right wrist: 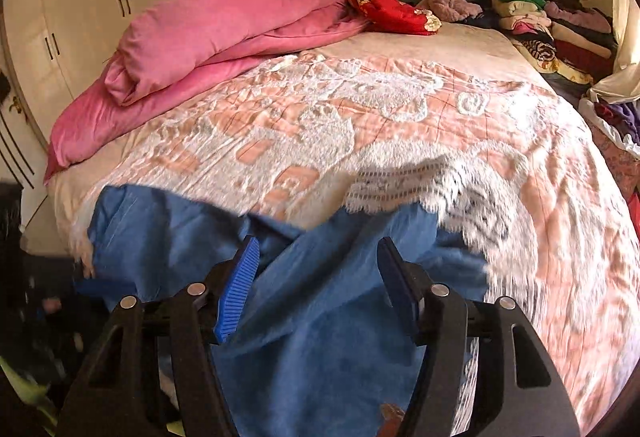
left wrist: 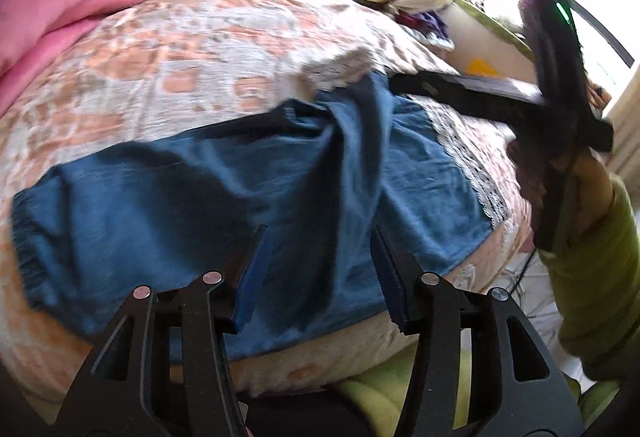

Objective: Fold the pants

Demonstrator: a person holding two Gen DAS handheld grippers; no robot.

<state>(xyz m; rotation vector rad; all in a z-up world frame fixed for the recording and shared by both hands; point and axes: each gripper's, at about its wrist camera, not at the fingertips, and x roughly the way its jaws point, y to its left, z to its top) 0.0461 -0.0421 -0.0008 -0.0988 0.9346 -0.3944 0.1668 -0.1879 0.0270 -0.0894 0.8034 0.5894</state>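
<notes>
Blue pants with white lace hems (left wrist: 224,197) lie spread across the near edge of the bed, rumpled, with a raised fold in the middle. My left gripper (left wrist: 320,233) is open and empty just above the pants near the bed's front edge. In the left wrist view the right gripper (left wrist: 404,83) reaches in from the right over the lace hem; its jaws are blurred there. In the right wrist view the pants (right wrist: 320,317) fill the foreground and my right gripper (right wrist: 318,249) is open with blue cloth lying between the fingers, not clamped.
The bed has a peach and white patterned cover (right wrist: 360,109). A pink duvet (right wrist: 208,37) is heaped at the far left, red cloth (right wrist: 396,13) by the headboard, stacked folded clothes (right wrist: 560,25) at the far right. White wardrobes (right wrist: 100,5) stand left.
</notes>
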